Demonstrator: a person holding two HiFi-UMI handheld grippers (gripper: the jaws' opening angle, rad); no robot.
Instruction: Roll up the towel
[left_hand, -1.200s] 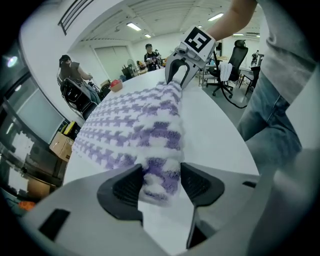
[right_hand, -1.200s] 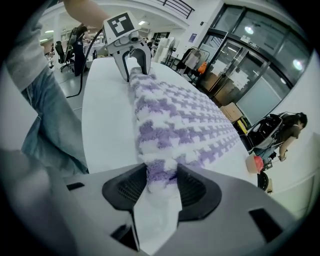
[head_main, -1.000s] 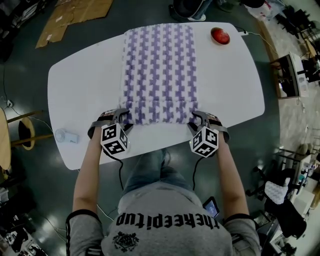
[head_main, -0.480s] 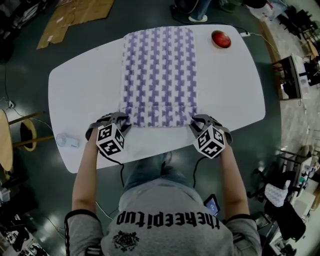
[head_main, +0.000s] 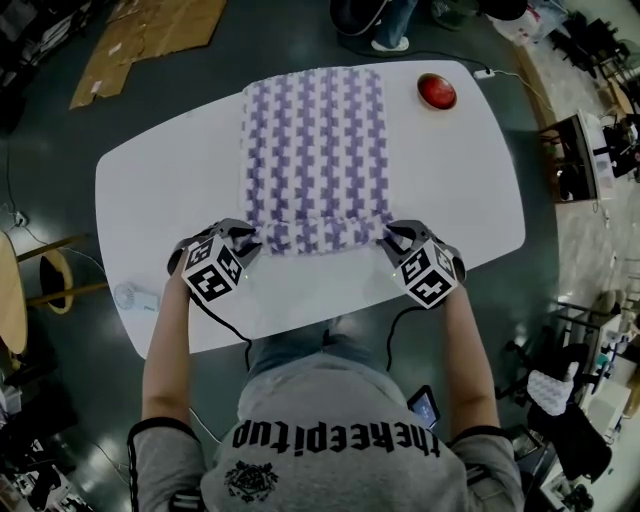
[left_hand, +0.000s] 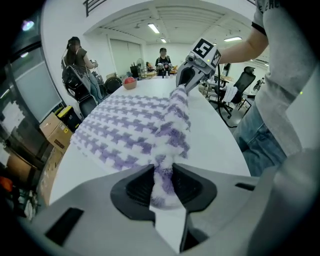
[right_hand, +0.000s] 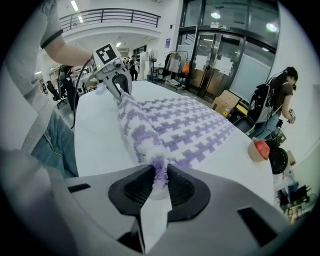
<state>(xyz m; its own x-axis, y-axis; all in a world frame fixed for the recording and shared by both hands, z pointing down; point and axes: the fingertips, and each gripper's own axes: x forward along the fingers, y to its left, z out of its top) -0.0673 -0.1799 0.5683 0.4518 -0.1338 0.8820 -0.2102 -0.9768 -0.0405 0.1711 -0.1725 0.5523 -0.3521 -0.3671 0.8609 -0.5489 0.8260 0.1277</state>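
**Both grippers pinch the towel's near edge**

You hold the towel (head_main: 318, 150) at its two near corners, one gripper on each. Your left gripper (head_main: 245, 243) has its jaws closing on the left corner, and in the left gripper view the fluffy purple-and-white cloth is squeezed between the two dark pads. Your right gripper (head_main: 388, 240) has its jaws pressed onto the right corner, with a thin tuft of cloth nipped between its pads.

The towel lies lengthwise down the middle of the white table (head_main: 160, 170), its far end at the far rim. Most of it lies flat. The near edge bunches up into a thick ridge that runs straight from one gripper to the other, and both gripper views show that ridge stretched between the two sets of jaws. Both grippers point steeply down at the near part of the table, their marker cubes towards you.

A red object (head_main: 437, 91) sits near the far right corner of the table, just beside the towel and not touching it.
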